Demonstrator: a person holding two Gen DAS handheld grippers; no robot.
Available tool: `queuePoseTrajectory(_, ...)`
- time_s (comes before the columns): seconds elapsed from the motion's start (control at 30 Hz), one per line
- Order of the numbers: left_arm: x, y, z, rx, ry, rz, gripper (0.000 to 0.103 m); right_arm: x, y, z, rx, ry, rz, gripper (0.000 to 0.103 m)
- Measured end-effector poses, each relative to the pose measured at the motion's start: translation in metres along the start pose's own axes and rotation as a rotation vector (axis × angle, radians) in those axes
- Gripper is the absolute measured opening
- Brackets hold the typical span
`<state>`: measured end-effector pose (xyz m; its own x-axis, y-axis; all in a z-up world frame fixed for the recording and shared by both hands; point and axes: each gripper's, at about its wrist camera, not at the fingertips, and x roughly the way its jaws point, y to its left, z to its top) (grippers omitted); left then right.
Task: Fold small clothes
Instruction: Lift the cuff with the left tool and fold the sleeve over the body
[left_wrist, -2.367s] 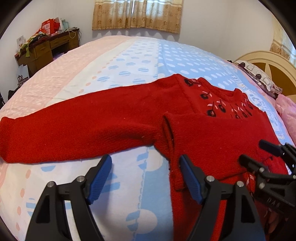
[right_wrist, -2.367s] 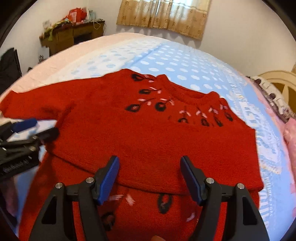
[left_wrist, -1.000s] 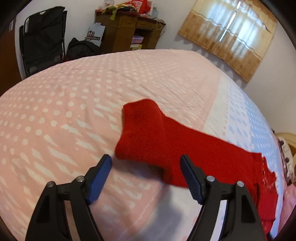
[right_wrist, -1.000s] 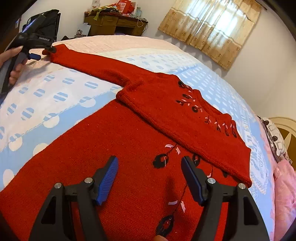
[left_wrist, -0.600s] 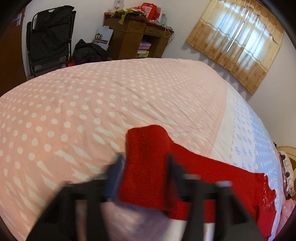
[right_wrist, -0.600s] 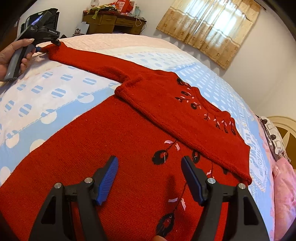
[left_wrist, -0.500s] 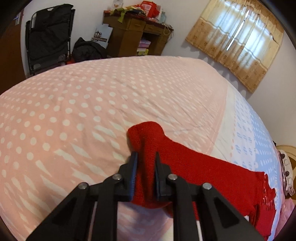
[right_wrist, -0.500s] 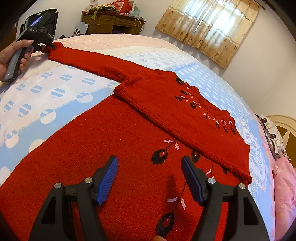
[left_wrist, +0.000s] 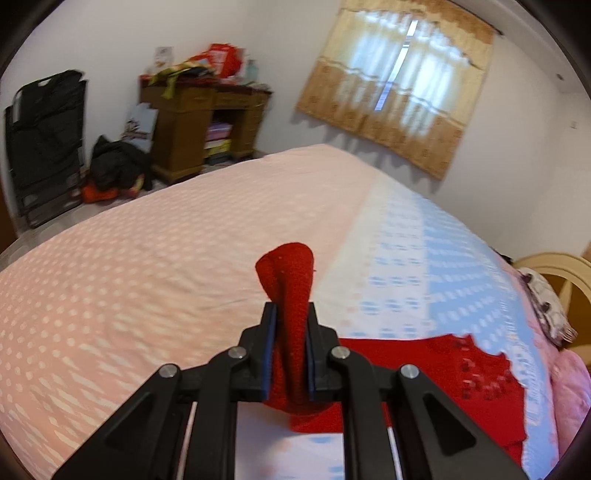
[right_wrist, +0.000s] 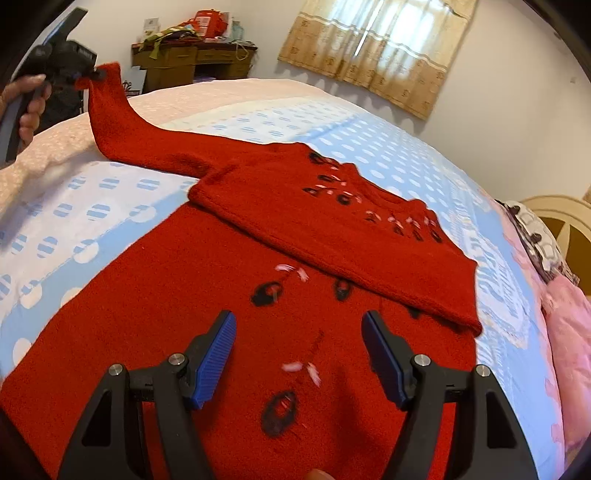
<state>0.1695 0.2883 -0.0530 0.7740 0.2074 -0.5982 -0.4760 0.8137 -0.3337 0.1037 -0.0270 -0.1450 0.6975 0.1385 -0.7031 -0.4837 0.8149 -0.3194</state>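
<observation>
A red knitted sweater (right_wrist: 229, 332) with black and pink flower marks lies on the bed, one sleeve folded across its chest. My left gripper (left_wrist: 290, 354) is shut on the cuff of the other sleeve (left_wrist: 288, 280) and holds it raised above the bed. In the right wrist view that sleeve (right_wrist: 110, 122) rises from the bed to the left gripper (right_wrist: 79, 72) at the far left. My right gripper (right_wrist: 299, 354) is open and empty, just above the sweater's lower body.
The bed (left_wrist: 147, 258) has a pink and blue spotted sheet. A wooden desk (left_wrist: 199, 125) with clutter and a black folded chair (left_wrist: 44, 147) stand by the far wall. Pillows (right_wrist: 543, 240) and a headboard (right_wrist: 565, 221) are at the right.
My left gripper moved out to the sleeve's cuff, shut on it, and has now lifted it off the bed. My right gripper stays open over the sweater's body.
</observation>
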Motion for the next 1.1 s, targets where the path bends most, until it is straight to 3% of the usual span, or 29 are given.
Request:
queuePoseTrajectory(0.3, -0.027, -0.081, 0.007, 0.089, -0.008, -0.161, 0.014, -0.019, -0.025, -0.020, 0.046, -0.005, -0.033, 0.071)
queuePoseTrajectory(0.57, -0.038, -0.140, 0.013, 0.182, -0.044, -0.210, 0.014, -0.028, -0.030, -0.045, 0.072, -0.002, -0.019, 0.071)
queuePoseTrajectory(0.8, -0.048, -0.182, 0.006, 0.224, -0.030, -0.286, 0.014, -0.025, -0.037, -0.058, 0.120, 0.010, -0.002, 0.071)
queuePoseTrajectory(1.1, -0.042, -0.251, -0.010, 0.252, 0.061, -0.360, 0.014, -0.023, -0.036, -0.063, 0.119, 0.011, 0.000, 0.071)
